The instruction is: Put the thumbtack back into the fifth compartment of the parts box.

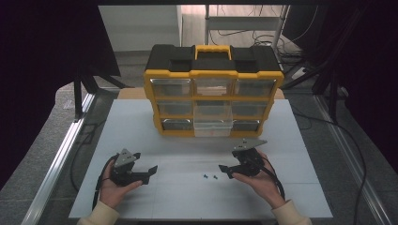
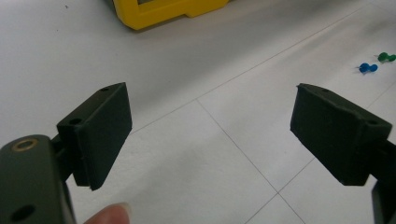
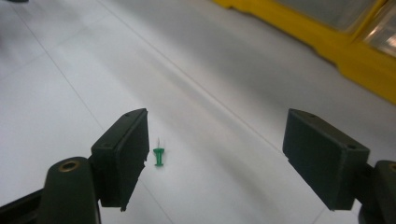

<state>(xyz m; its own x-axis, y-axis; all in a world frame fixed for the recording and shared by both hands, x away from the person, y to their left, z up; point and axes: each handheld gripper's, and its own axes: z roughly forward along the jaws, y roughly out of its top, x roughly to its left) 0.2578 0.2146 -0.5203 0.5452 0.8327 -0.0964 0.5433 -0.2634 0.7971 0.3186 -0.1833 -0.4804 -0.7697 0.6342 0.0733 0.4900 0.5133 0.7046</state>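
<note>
From above we see two pins, blue (image 1: 205,176) and green (image 1: 215,177), lying on the white table (image 1: 141,136) between our left gripper (image 1: 149,171) and right gripper (image 1: 225,169), with the yellow organizer (image 1: 213,89) beyond, its clear middle drawer (image 1: 213,123) pulled out. Our left gripper view catches both pins at upper right, blue (image 2: 368,68) and green (image 2: 387,57), while our right gripper view shows the green one (image 3: 159,156) just beside one jaw. Both grippers' flat, matte black rectangular pads stand wide apart, holding nothing.

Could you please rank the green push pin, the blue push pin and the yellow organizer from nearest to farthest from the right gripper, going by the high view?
From the right gripper:
1. Green push pin, just to its left on the table.
2. Blue push pin, slightly farther left.
3. Yellow organizer, at the table's far side.
</note>
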